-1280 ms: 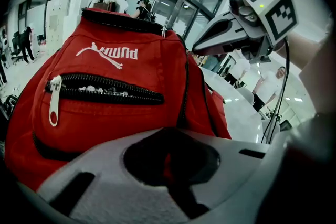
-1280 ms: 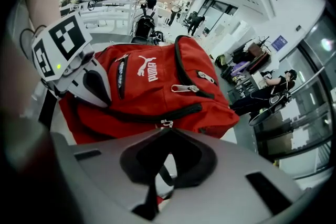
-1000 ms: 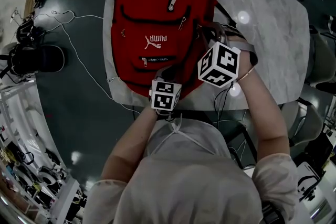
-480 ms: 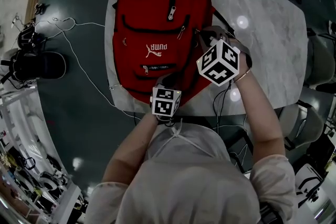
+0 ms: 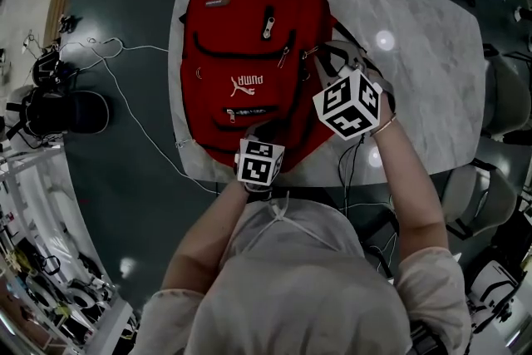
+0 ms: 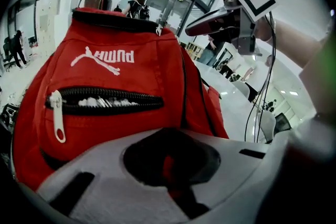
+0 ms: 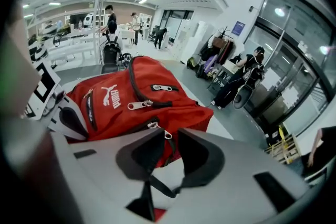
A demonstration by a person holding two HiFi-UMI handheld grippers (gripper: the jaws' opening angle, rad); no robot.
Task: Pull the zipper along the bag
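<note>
The left gripper (image 6: 167, 161) is clamped on the bag (image 5: 245, 29) at its near edge, with red cloth pinched between the jaws. The right gripper (image 7: 164, 148) has its jaws apart. A silver zipper pull (image 7: 166, 135) sits at the mouth of the gap, at 12 o'clock; whether a jaw touches it cannot be told. In the head view the right gripper is at 2 o'clock from the left one, against the bag's right side. The bag lies flat on the table (image 5: 424, 37), toward its 9 o'clock end.
</note>
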